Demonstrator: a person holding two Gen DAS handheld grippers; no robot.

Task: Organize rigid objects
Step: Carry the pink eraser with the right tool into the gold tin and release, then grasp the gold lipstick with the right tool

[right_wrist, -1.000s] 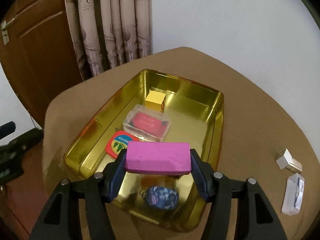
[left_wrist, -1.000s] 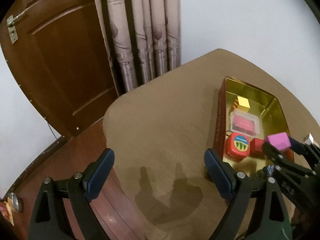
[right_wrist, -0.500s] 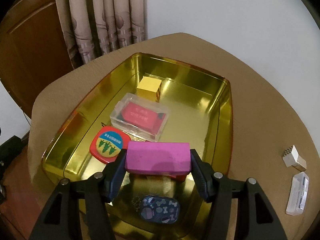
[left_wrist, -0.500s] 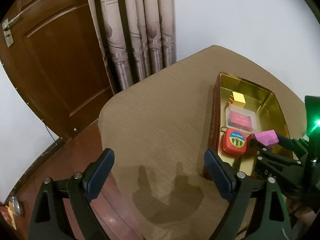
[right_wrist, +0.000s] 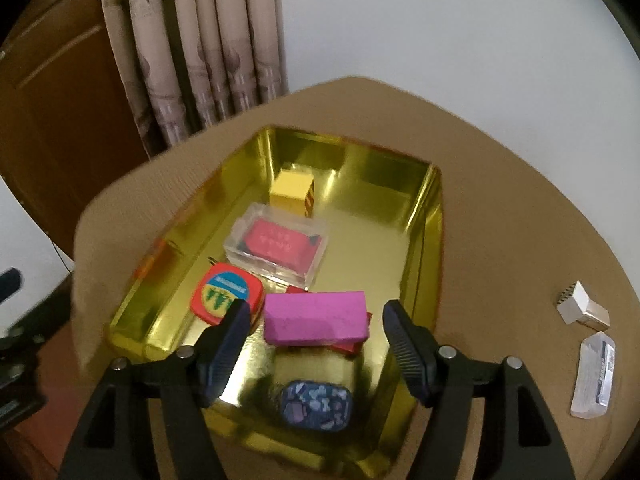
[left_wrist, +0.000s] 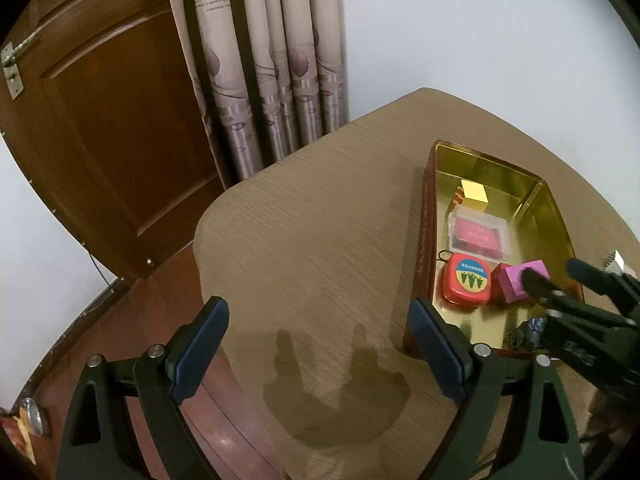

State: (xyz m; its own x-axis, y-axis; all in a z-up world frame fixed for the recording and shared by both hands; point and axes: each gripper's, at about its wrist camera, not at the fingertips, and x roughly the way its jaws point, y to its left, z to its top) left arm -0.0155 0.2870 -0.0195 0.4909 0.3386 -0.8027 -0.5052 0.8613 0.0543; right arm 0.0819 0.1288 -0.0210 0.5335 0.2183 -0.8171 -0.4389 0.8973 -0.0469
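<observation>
A gold tin tray (right_wrist: 434, 216) sits on the tan table; it also shows in the left wrist view (left_wrist: 556, 212). In it lie a yellow cube (right_wrist: 291, 192), a clear case with a red insert (right_wrist: 278, 246), a red tape measure (right_wrist: 226, 293), a dark patterned tin (right_wrist: 316, 404) and a magenta block (right_wrist: 316, 322) resting on a red item. My right gripper (right_wrist: 316, 344) is open, its jaws on either side of the magenta block and apart from it. My left gripper (left_wrist: 320, 348) is open and empty over the table, left of the tray.
A white plug adapter (right_wrist: 584, 309) and a clear packet (right_wrist: 594, 380) lie on the table right of the tray. A curtain (left_wrist: 272, 60) and a wooden door (left_wrist: 100, 120) stand behind the table. The table's left edge (left_wrist: 200, 248) drops to a wooden floor.
My right gripper has opened and let go of the magenta block, which now rests in the tray on the red item. The left gripper stays open in much the same place.
</observation>
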